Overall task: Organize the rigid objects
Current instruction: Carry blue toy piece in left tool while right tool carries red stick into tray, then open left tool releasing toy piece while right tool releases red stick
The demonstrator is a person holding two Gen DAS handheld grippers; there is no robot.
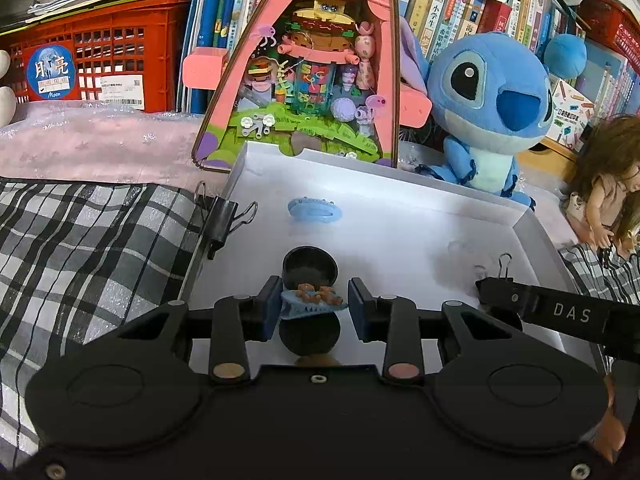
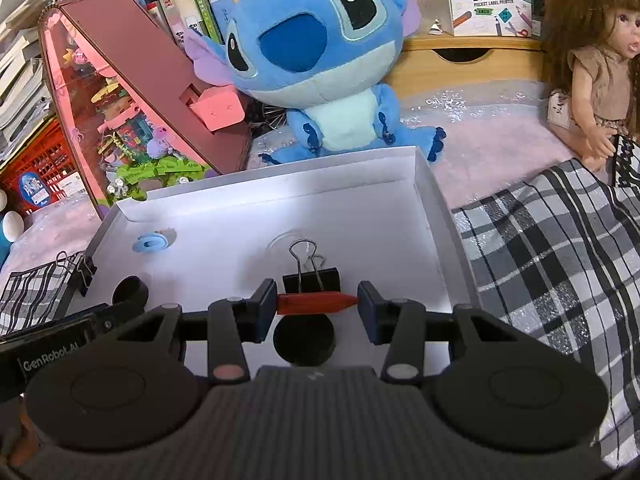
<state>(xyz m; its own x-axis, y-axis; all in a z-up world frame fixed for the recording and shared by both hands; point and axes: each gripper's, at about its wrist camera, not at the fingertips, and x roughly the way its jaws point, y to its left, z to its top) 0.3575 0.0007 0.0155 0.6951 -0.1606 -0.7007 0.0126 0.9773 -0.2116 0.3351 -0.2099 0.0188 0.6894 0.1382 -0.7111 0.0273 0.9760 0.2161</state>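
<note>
A blue hair clip (image 1: 311, 303) is pinched by the left gripper (image 1: 313, 307), a red crayon (image 2: 317, 302) by the right gripper (image 2: 317, 306), over the white tray (image 2: 432, 196); placement is judged pending.

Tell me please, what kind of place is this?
Probably a child's room or play corner at home: a Stitch plush, a doll and shelves of children's books surround the white tray.

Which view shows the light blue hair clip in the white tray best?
The left wrist view: the light blue hair clip lies unobstructed, its oval shape clear. In the right wrist view it appears smaller, foreshortened near the tray's far-left corner.
</note>
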